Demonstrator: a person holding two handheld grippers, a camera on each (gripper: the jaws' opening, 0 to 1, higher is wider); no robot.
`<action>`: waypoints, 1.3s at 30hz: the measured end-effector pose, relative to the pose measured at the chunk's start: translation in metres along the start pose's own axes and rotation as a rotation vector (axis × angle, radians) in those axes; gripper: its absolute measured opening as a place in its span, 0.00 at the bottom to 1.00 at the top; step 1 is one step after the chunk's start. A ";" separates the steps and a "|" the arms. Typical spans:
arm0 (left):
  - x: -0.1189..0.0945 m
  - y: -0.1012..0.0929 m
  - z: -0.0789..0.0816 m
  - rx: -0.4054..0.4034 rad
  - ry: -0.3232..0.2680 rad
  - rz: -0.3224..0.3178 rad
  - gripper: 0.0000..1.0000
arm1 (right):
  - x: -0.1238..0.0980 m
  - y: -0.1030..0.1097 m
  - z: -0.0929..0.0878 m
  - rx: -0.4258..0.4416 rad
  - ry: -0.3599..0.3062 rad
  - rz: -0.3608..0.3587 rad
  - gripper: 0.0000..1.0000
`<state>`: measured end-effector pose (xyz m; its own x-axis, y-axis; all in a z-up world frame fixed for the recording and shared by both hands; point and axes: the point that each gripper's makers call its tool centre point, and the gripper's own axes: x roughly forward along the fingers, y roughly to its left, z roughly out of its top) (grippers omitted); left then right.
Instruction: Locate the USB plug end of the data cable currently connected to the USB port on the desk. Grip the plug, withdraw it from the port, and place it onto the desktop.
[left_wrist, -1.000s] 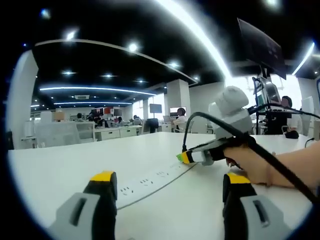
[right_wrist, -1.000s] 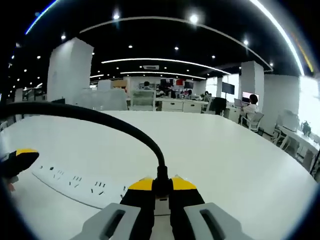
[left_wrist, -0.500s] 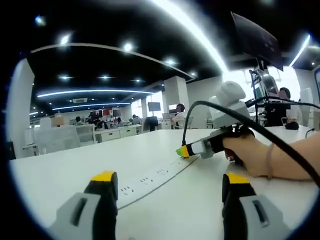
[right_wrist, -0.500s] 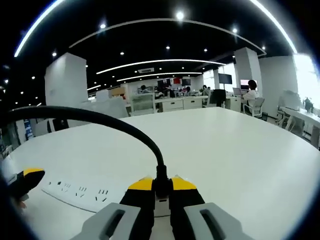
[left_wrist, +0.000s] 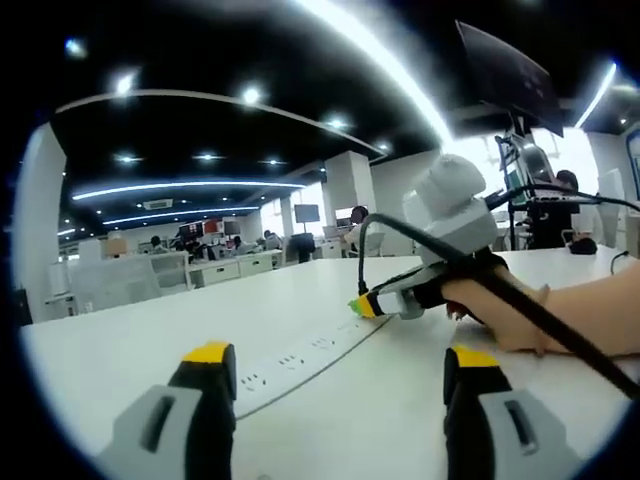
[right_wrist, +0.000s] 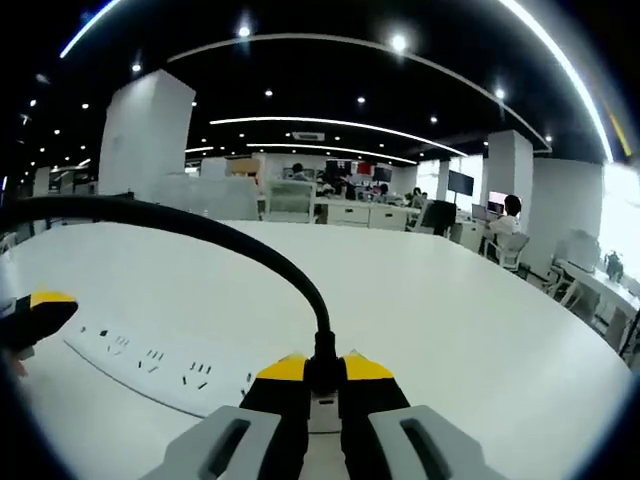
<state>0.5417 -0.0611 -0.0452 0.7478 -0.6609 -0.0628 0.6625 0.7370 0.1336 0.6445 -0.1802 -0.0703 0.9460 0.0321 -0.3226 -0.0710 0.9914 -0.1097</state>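
My right gripper (right_wrist: 321, 368) is shut on the black USB plug (right_wrist: 321, 374) of a thick black cable (right_wrist: 200, 222), which arcs up and away to the left. The plug sits at the near end of a white power strip (right_wrist: 150, 358) on the white desk (right_wrist: 470, 330); I cannot tell whether it is in the port. In the left gripper view, the right gripper (left_wrist: 368, 305) comes in from the right, held by a hand (left_wrist: 500, 312), its yellow tip at the far end of the strip (left_wrist: 300, 358). My left gripper (left_wrist: 339, 356) is open, holding nothing.
Beyond the desk lies an open office with other desks, chairs, columns and seated people. A stand with a dark monitor (left_wrist: 510, 75) and equipment rises at the right in the left gripper view. A yellow fingertip (right_wrist: 45, 300) of my left gripper shows at the left edge.
The right gripper stays shut on the plug at the strip's end. Both views have swung slightly. In the left gripper view the cable loop above the right gripper sits lower.
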 end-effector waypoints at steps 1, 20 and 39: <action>0.000 0.000 0.000 -0.001 0.001 0.001 0.85 | 0.000 0.000 0.000 -0.007 0.000 -0.002 0.11; 0.005 -0.004 -0.002 0.020 0.017 -0.014 0.86 | -0.002 -0.004 -0.001 0.091 -0.013 0.022 0.11; 0.003 -0.005 -0.004 0.013 0.016 -0.012 0.86 | -0.006 0.006 0.012 -0.054 -0.089 0.012 0.11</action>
<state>0.5407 -0.0660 -0.0498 0.7405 -0.6672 -0.0802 0.6709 0.7270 0.1460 0.6418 -0.1728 -0.0581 0.9692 0.0571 -0.2397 -0.0969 0.9828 -0.1575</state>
